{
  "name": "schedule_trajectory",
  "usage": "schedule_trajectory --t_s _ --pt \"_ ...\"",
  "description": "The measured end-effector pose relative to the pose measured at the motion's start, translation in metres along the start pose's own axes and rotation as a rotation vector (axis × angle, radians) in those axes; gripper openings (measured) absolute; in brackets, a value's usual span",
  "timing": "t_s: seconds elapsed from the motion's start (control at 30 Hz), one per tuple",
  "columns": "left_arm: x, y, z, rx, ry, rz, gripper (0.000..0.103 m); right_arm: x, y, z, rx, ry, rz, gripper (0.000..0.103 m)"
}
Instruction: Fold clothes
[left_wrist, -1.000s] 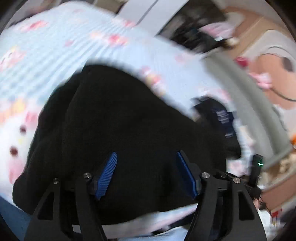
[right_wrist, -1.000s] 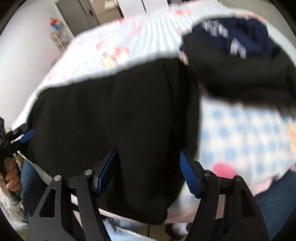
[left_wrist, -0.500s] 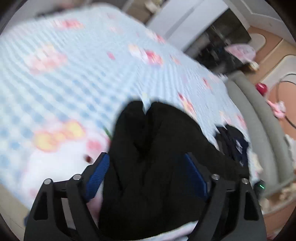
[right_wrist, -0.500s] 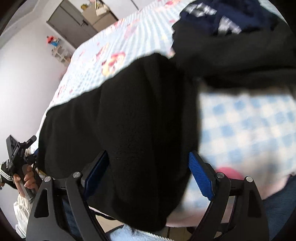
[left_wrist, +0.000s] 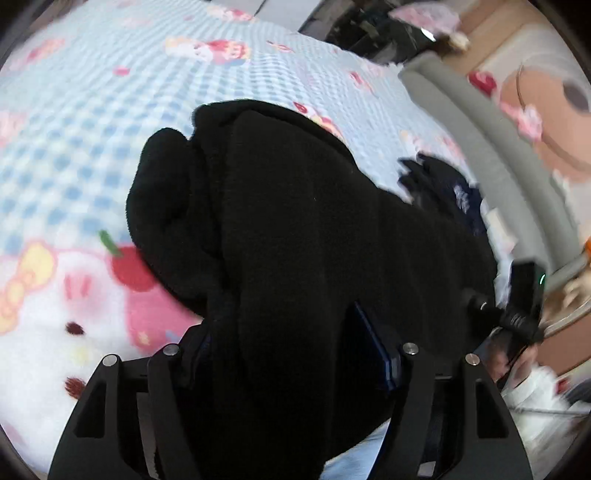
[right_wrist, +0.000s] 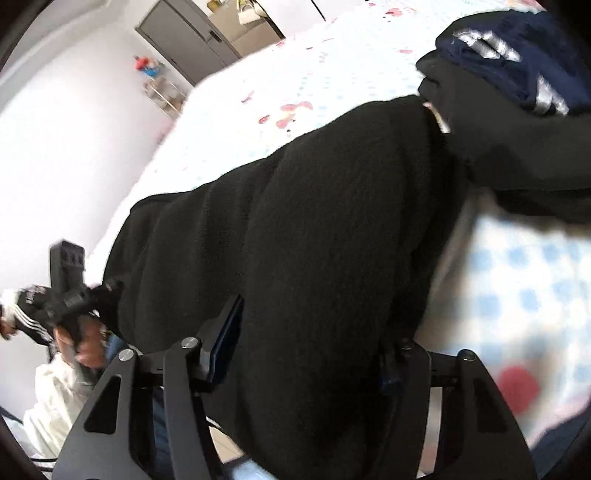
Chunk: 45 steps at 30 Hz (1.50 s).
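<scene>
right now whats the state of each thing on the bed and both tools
black fleece garment: bunched, lying on the bedsheet, near edge between both tools' fingers
left tool: jaws closing, fleece between them
right tool: jaws closing, fleece between them
navy garment: crumpled, unfolded, lying on another black garment
checked bedsheet: spread flat
</scene>
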<state>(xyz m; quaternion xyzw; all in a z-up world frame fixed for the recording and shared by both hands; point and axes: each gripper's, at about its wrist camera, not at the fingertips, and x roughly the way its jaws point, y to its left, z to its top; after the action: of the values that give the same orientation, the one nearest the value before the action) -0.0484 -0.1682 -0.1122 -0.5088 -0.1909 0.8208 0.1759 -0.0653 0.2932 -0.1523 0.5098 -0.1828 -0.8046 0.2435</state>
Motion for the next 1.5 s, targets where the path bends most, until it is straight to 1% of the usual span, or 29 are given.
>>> schedule_trajectory --t_s 0.03,0.07,0.1,0.13,0.17,0.23,0.27,0.33,0.4,0.53,0.67,0.73,0.83,0.9,0.97,1.0,1.03,1.07,1.1,1.13,1.2,1.23,1.27,1.3,1.33,1.4,1.43,1.47,1.5 --pt "0.002 0.009 0.002 -0.06 0.0 -0.018 0.057 0.008 -0.008 -0.002 0.028 0.022 0.015 0.075" --pt "-0.002 0.01 0.003 -0.086 -0.01 -0.022 0.05 0.012 -0.014 -0.003 0.06 0.029 0.012 0.067" --pt "-0.007 0.01 0.004 -0.102 -0.02 -0.022 0.039 0.011 -0.012 -0.004 0.064 0.024 0.0 0.064" --pt "-0.016 0.003 0.006 -0.084 -0.046 -0.005 0.035 0.003 -0.001 -0.004 0.021 0.002 -0.027 0.049" --pt "-0.024 -0.008 0.007 -0.054 -0.066 0.007 0.035 -0.008 0.012 -0.002 -0.024 -0.022 -0.048 0.039" --pt "-0.037 -0.03 0.015 0.004 -0.1 0.011 0.033 -0.033 0.035 0.006 -0.075 -0.074 -0.055 0.032" --pt "-0.043 -0.042 0.022 0.03 -0.116 0.003 0.033 -0.042 0.047 0.019 -0.082 -0.106 -0.042 0.031" --pt "-0.053 -0.066 0.036 0.087 -0.148 -0.016 0.033 -0.062 0.067 0.042 -0.096 -0.168 -0.021 0.031" --pt "-0.066 -0.094 0.05 0.123 -0.193 -0.054 0.033 -0.092 0.073 0.053 -0.116 -0.219 -0.024 0.031" --pt "-0.076 -0.146 0.076 0.197 -0.246 -0.121 0.033 -0.14 0.067 0.075 -0.12 -0.282 -0.062 0.031" --pt "-0.06 -0.198 0.097 0.28 -0.252 -0.147 0.033 -0.178 0.06 0.081 -0.119 -0.326 -0.153 0.031" --pt "-0.05 -0.217 0.106 0.296 -0.242 -0.158 0.033 -0.192 0.054 0.081 -0.107 -0.347 -0.178 0.031" --pt "-0.036 -0.241 0.121 0.322 -0.225 -0.183 0.033 -0.229 0.034 0.064 -0.097 -0.372 -0.202 0.031" --pt "-0.028 -0.264 0.131 0.356 -0.224 -0.203 0.033 -0.241 0.03 0.069 -0.099 -0.385 -0.221 0.031" --pt "-0.024 -0.294 0.137 0.406 -0.238 -0.23 0.033 -0.269 0.024 0.089 -0.102 -0.409 -0.244 0.031" --pt "-0.019 -0.309 0.141 0.426 -0.246 -0.242 0.033 -0.286 0.017 0.092 -0.104 -0.434 -0.259 0.031" --pt "-0.013 -0.325 0.146 0.442 -0.254 -0.255 0.033 -0.297 0.011 0.102 -0.104 -0.461 -0.276 0.031" --pt "-0.006 -0.339 0.152 0.447 -0.258 -0.27 0.033 -0.301 0.007 0.119 -0.105 -0.49 -0.294 0.031" --pt "0.002 -0.35 0.158 0.443 -0.256 -0.286 0.033 -0.304 0.003 0.137 -0.105 -0.52 -0.312 0.031" --pt "0.012 -0.357 0.163 0.433 -0.253 -0.296 0.033 -0.312 -0.002 0.147 -0.102 -0.543 -0.331 0.031" --pt "0.04 -0.362 0.168 0.396 -0.235 -0.294 0.033 -0.335 -0.019 0.149 -0.083 -0.563 -0.367 0.032" --pt "0.058 -0.364 0.171 0.377 -0.221 -0.283 0.035 -0.338 -0.035 0.155 -0.061 -0.551 -0.384 0.035" --pt "0.085 -0.362 0.173 0.334 -0.183 -0.258 0.039 -0.337 -0.055 0.16 -0.027 -0.525 -0.403 0.042" --pt "0.112 -0.357 0.173 0.296 -0.133 -0.231 0.046 -0.327 -0.08 0.165 0.025 -0.481 -0.425 0.047" --pt "0.139 -0.346 0.17 0.258 -0.071 -0.182 0.051 -0.313 -0.109 0.168 0.088 -0.419 -0.453 0.058" --pt "0.185 -0.322 0.162 0.188 0.046 -0.084 0.053 -0.281 -0.163 0.158 0.216 -0.278 -0.504 0.057" --pt "0.191 -0.309 0.157 0.151 0.069 -0.108 0.057 -0.274 -0.18 0.151 0.262 -0.251 -0.498 0.058" --pt "0.194 -0.297 0.152 0.113 0.086 -0.145 0.058 -0.275 -0.188 0.145 0.291 -0.274 -0.452 0.058" --pt "0.186 -0.293 0.151 0.106 0.062 -0.162 0.058 -0.281 -0.189 0.14 0.298 -0.303 -0.423 0.059"
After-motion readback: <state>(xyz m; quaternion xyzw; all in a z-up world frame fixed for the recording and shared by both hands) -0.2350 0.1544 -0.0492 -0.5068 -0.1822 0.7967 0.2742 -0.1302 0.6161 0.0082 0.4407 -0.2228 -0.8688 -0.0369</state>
